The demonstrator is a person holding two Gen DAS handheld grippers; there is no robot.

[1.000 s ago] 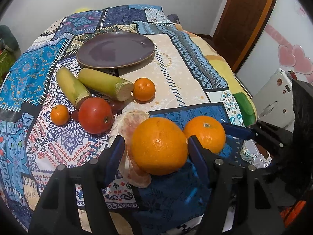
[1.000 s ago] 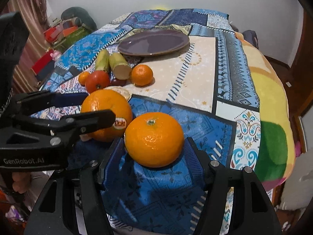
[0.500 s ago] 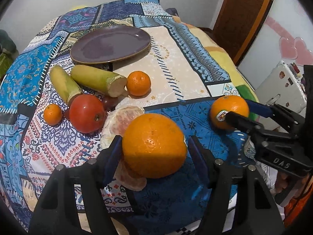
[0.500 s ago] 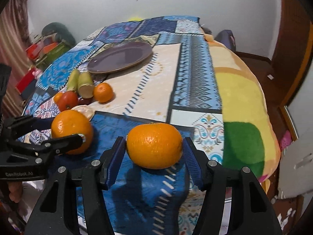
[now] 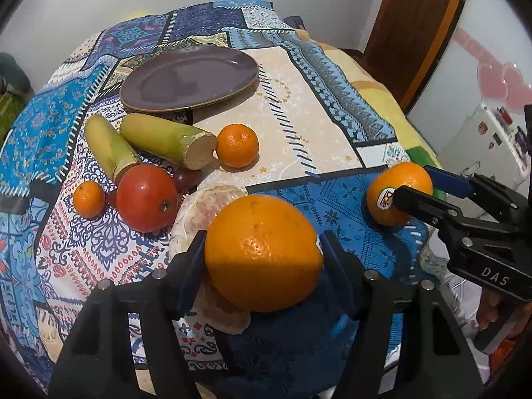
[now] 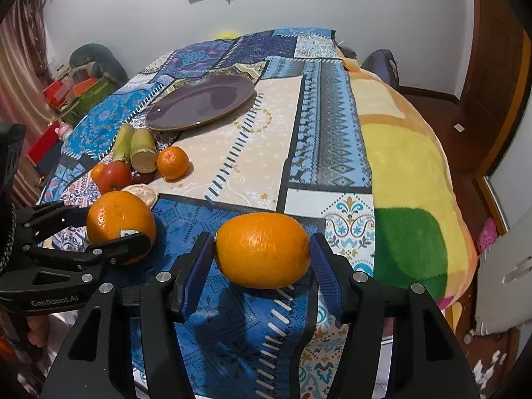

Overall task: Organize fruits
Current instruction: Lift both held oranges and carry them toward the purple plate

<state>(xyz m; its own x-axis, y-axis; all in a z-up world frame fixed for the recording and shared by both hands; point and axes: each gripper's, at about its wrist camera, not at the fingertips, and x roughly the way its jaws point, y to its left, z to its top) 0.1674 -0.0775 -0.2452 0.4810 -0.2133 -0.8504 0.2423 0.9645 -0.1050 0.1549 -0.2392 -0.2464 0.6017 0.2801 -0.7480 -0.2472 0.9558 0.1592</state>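
Two oranges, one in each claw

Left claw (image 5: 262,259) grips an orange (image 5: 262,252); right claw (image 6: 262,262), marked "DAS", grips a stickered orange (image 6: 262,249). "GenRobot.AI" marks the left.

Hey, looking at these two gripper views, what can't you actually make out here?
- Small dark fruit, left wrist view: mostly hidden behind the tomato and cane piece; kind unclear.
- Sticker on the left gripper's orange, right wrist view: cut off by a finger.
- Peeled citrus, left wrist view: near part covered by that orange.
- Person: only fingertips at the frame edge.
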